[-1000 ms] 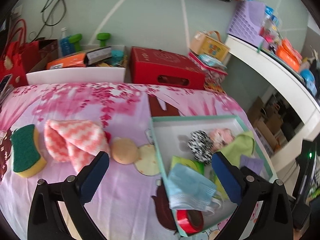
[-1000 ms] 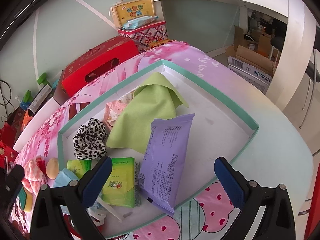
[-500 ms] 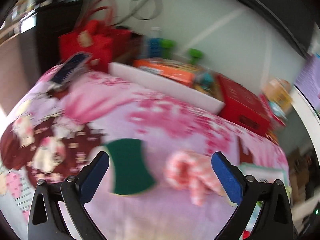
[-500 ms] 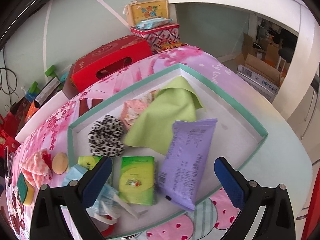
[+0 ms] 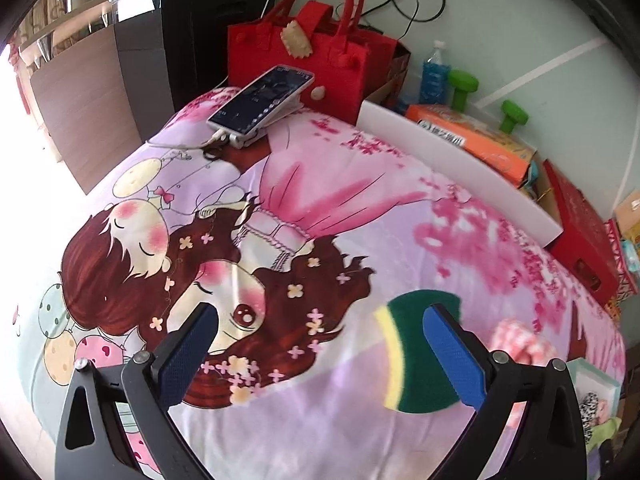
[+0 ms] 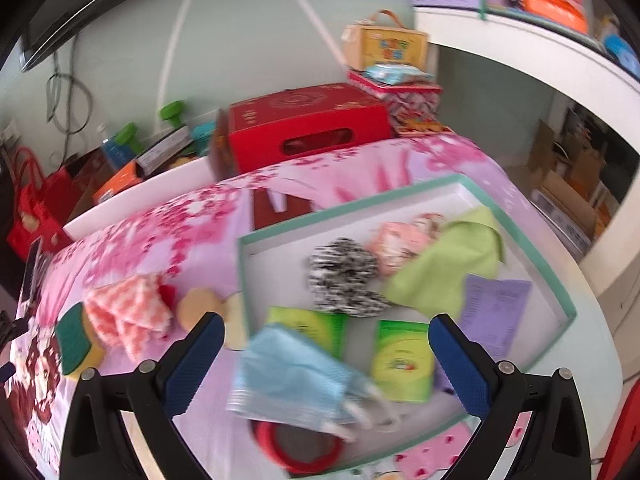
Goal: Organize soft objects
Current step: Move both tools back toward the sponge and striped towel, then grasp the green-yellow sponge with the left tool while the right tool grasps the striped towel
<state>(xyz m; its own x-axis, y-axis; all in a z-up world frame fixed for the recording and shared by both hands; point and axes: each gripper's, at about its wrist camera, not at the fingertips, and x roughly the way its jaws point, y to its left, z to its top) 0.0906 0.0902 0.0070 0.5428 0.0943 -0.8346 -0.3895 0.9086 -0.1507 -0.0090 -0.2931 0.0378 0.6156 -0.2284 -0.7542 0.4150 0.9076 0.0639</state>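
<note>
Swung left since a second ago, the left gripper [image 5: 320,356] now faces the green-and-yellow sponge [image 5: 420,354] on the pink cartoon sheet [image 5: 280,220], jaws wide, holding nothing, right pad overlapping the sponge in view. Pink checked cloth [image 5: 520,340] lies just beyond the sponge. Right gripper [image 6: 326,360] also wide and empty, above the blue face mask [image 6: 296,376] draped over the teal-rimmed tray [image 6: 400,192]. Phone [image 5: 260,100] and red bag [image 5: 312,52] sit at the far edge.

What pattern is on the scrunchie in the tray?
Black-and-white animal print on the scrunchie; clearest in the right wrist view.
</note>
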